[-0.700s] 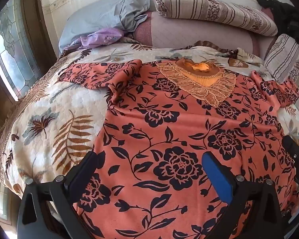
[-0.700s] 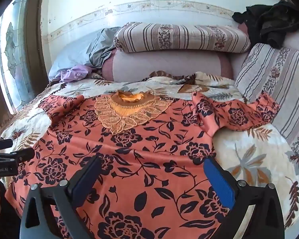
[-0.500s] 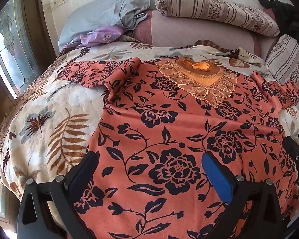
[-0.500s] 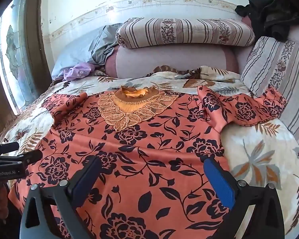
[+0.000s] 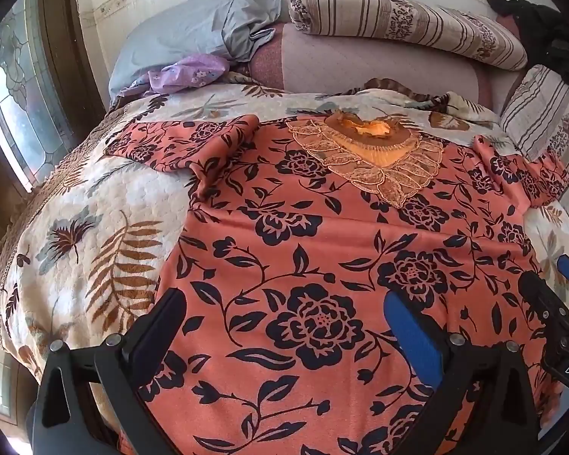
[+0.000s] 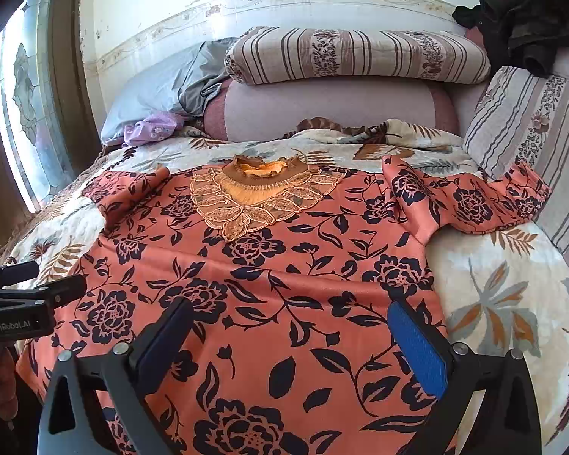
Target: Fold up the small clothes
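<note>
An orange top with black flowers [image 5: 322, 250] [image 6: 284, 276] lies spread flat on the bed, its lace collar [image 5: 371, 151] [image 6: 261, 193] toward the pillows and both short sleeves out to the sides. My left gripper [image 5: 284, 326] hovers open over the lower left part of the top, nothing between its fingers. My right gripper [image 6: 290, 333] hovers open over the lower right part, also empty. Each gripper shows at the edge of the other's view: right gripper [image 5: 550, 311], left gripper [image 6: 22, 295].
A leaf-print quilt [image 5: 87, 235] [image 6: 504, 288] covers the bed. Striped pillows [image 6: 360, 57], a grey pillow [image 5: 193, 38] and a lilac cloth [image 5: 186, 76] lie at the head. Dark clothing [image 6: 519, 26] sits at the back right. A window [image 6: 22, 113] is at the left.
Both views have drifted slightly back from the top, so more of the bed and wall shows. Both grippers stay open and the top has not moved.
</note>
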`<action>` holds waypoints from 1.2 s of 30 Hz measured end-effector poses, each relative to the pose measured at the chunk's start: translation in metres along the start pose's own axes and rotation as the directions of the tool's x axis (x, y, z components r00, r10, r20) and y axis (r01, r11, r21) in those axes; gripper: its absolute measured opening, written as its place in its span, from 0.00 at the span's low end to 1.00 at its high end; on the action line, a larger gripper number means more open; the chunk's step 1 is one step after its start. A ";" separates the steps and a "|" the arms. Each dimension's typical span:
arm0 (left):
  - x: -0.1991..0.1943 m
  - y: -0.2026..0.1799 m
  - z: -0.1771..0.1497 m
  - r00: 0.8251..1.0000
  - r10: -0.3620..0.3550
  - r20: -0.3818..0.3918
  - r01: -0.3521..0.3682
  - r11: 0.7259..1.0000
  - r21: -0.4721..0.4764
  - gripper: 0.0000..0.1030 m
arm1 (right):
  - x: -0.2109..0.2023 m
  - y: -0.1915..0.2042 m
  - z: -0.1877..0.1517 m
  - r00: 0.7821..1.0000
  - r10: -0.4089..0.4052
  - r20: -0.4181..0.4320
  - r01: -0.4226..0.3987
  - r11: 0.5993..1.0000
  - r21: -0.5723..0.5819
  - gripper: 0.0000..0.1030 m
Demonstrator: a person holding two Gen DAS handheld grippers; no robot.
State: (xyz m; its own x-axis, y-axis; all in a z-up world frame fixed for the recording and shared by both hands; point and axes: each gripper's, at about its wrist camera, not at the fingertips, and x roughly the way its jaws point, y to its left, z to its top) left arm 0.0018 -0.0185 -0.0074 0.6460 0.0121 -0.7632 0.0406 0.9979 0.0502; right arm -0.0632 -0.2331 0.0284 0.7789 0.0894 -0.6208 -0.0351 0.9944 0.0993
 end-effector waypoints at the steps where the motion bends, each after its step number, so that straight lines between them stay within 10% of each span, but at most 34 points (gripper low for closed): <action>1: 0.000 -0.001 0.001 1.000 0.001 -0.001 -0.001 1.000 0.002 1.00 | 0.000 0.000 0.000 1.000 0.002 0.001 -0.002 1.000 0.002 1.00; 36: -0.003 -0.014 0.005 1.000 0.008 -0.003 -0.007 1.000 0.027 1.00 | -0.004 -0.003 0.002 1.000 0.024 0.014 -0.025 1.000 0.016 1.00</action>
State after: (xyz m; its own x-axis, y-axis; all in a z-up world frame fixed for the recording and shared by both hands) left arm 0.0031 -0.0328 -0.0020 0.6442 0.0198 -0.7646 0.0561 0.9957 0.0731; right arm -0.0650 -0.2363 0.0326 0.7862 0.1130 -0.6076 -0.0444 0.9909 0.1268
